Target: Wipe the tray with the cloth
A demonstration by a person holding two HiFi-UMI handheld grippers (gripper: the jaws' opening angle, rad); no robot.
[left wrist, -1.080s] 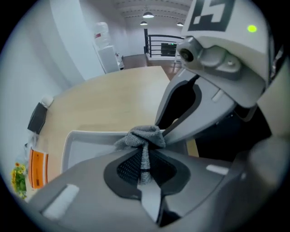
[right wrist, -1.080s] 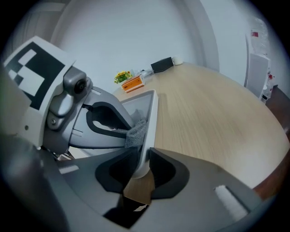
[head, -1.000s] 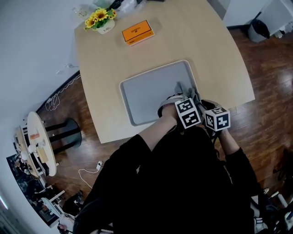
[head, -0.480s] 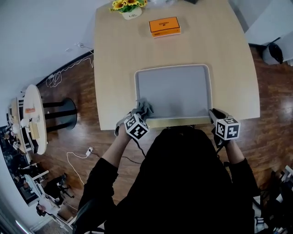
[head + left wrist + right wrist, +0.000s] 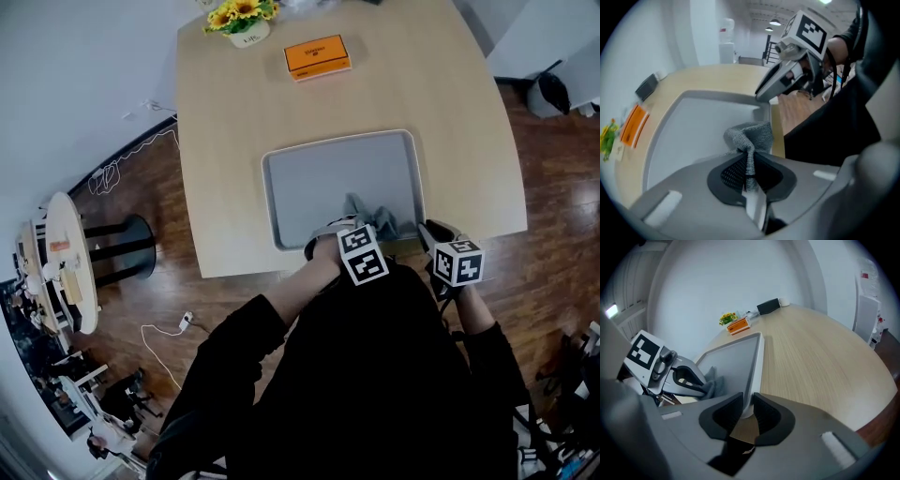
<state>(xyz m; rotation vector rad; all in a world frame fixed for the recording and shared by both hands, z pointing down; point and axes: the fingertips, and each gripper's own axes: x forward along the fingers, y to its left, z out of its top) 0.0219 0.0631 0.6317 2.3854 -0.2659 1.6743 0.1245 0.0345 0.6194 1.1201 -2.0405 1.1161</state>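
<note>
Left gripper (image 5: 749, 168): clamped on cloth (image 5: 752, 136), near-right part of tray (image 5: 328, 178).
Right gripper (image 5: 746, 409): jaws just closing, pinching tray's near-right rim.
Technique: press cloth flat, overlap strokes, hold rim steady.

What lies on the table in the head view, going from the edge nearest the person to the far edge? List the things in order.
In order: grey cloth → grey tray → orange box → pot of yellow flowers.
</note>
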